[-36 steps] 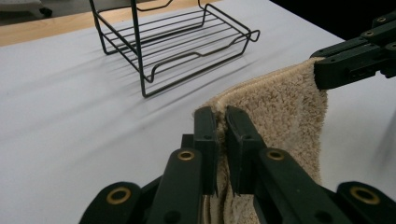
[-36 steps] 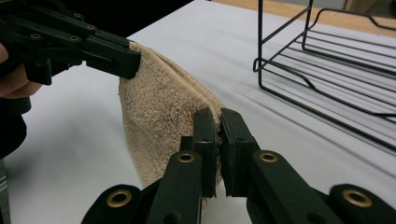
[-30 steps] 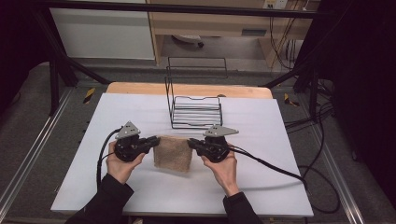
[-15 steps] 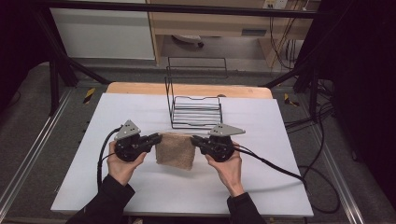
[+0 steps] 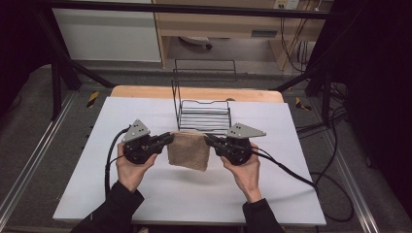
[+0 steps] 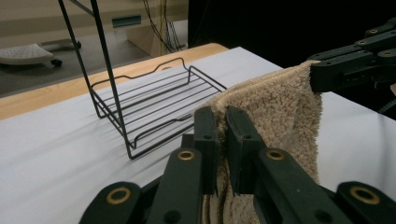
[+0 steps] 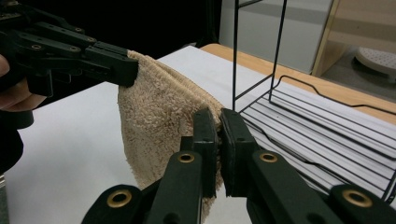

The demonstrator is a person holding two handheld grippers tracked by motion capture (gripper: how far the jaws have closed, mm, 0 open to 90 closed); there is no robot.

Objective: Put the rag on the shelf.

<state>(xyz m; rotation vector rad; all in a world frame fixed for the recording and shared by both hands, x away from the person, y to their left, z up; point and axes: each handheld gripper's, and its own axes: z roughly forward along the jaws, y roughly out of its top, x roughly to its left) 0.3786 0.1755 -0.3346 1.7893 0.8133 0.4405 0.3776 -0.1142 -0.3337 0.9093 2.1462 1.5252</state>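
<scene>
The beige towel is hanging folded between the two grippers, clear above the white table, its upper edge running left to right across the person's front and its body draping downward, the lower edge sloping lower toward the right side. It is sitting just in front of the black wire rack, which is standing on the table toward the far edge. The left gripper is pinching the towel's upper left corner, jaws pressed together on the cloth in the left gripper view. The right gripper is pinching the upper right corner likewise. Both hands, the left hand and the right hand, are cupping the grippers from below, jaws pointing inward at each other.
</scene>
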